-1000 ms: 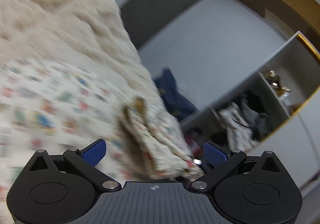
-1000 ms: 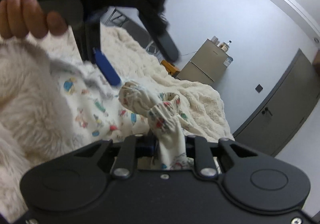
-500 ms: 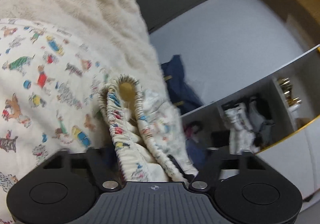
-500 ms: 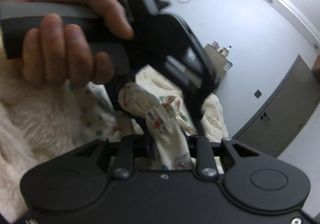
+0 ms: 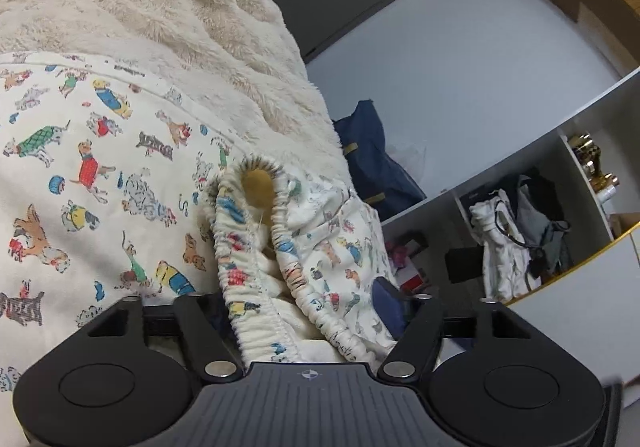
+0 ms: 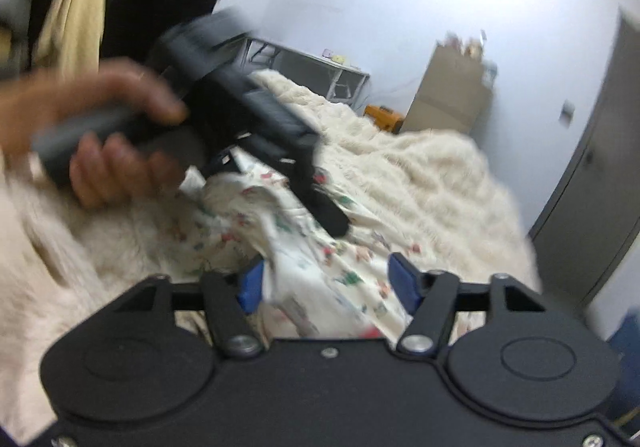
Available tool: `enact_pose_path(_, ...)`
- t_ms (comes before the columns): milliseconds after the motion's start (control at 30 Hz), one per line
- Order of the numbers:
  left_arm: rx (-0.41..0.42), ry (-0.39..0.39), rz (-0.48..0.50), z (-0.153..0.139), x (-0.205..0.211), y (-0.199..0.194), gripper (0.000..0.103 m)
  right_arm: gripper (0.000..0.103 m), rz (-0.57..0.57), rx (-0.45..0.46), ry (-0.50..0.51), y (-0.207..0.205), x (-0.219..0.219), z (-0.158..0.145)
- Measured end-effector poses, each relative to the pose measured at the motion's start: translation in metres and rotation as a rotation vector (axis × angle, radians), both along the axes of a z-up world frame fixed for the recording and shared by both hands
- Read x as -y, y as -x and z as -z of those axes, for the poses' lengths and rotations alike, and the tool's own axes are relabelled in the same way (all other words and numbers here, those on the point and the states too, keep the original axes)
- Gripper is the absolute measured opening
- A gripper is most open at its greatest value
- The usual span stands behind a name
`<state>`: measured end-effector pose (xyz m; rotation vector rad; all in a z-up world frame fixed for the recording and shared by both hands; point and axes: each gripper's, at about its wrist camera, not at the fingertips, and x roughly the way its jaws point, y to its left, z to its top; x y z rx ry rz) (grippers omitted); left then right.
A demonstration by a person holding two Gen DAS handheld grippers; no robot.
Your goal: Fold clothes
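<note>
Cream pyjama trousers (image 5: pixel 80 175) printed with small coloured dogs lie on a fluffy blanket. Their gathered elastic waistband (image 5: pixel 248 247) loops up from between the fingers of my left gripper (image 5: pixel 300 307), which is shut on the bunched cloth. In the blurred right wrist view, my right gripper (image 6: pixel 328 279) stands open, its blue pads (image 6: pixel 404 275) apart, with a loose fold of the trousers (image 6: pixel 304 263) lying between them. A hand (image 6: pixel 100 135) holds the left gripper's handle just ahead, and one of its black fingers (image 6: pixel 324 211) points down onto the cloth.
The cream blanket (image 5: pixel 160 7) covers the bed. Beyond its edge lie a dark blue bag (image 5: pixel 372 159) on the floor and an open shelf unit (image 5: pixel 508 243) stuffed with clothes. A brown cabinet (image 6: pixel 452 95), an orange object (image 6: pixel 384 117) and a grey door (image 6: pixel 600 167) stand further off.
My left gripper went from open to shut on the waistband. My right gripper, shut on the cloth before, has opened and let it go. The hand with the left gripper has dropped lower.
</note>
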<state>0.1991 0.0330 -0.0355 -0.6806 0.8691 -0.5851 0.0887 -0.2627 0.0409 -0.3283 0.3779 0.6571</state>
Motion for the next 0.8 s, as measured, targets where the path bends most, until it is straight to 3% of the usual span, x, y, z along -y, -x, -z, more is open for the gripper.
enact_pose_path(200,0.054,-0.038,0.015,-0.013,0.011,0.003,0.051,0.07,0.022,-0.165,-0.243,-0.027,0.066,-0.022)
enact_pose_path(267,0.031,-0.032,0.013,-0.011,0.009,0.0,0.052,0.07,-0.072,-0.178,-0.198,-0.017,0.068,-0.028)
enact_pose_path(400,-0.024,0.052,0.009,-0.002,0.0,-0.006,0.059,0.071,-0.198,-0.16,-0.101,-0.004,0.058,-0.039)
enact_pose_path(500,-0.024,0.06,0.018,0.0,0.001,-0.008,0.058,0.071,-0.189,-0.19,-0.135,-0.006,0.072,-0.045)
enact_pose_path(533,-0.017,0.049,0.02,-0.001,0.003,-0.008,0.052,0.071,-0.161,-0.186,-0.146,-0.011,0.072,-0.045)
enact_pose_path(600,0.005,-0.007,0.018,-0.004,0.007,-0.006,0.027,0.071,-0.11,-0.189,-0.178,-0.014,0.083,-0.047)
enact_pose_path(633,0.017,-0.022,0.016,-0.006,0.007,-0.005,0.022,0.071,-0.089,-0.192,-0.199,-0.015,0.09,-0.049)
enact_pose_path(800,0.092,-0.025,0.033,-0.034,-0.004,0.0,0.016,0.071,-0.037,-0.182,-0.259,-0.026,0.102,-0.049)
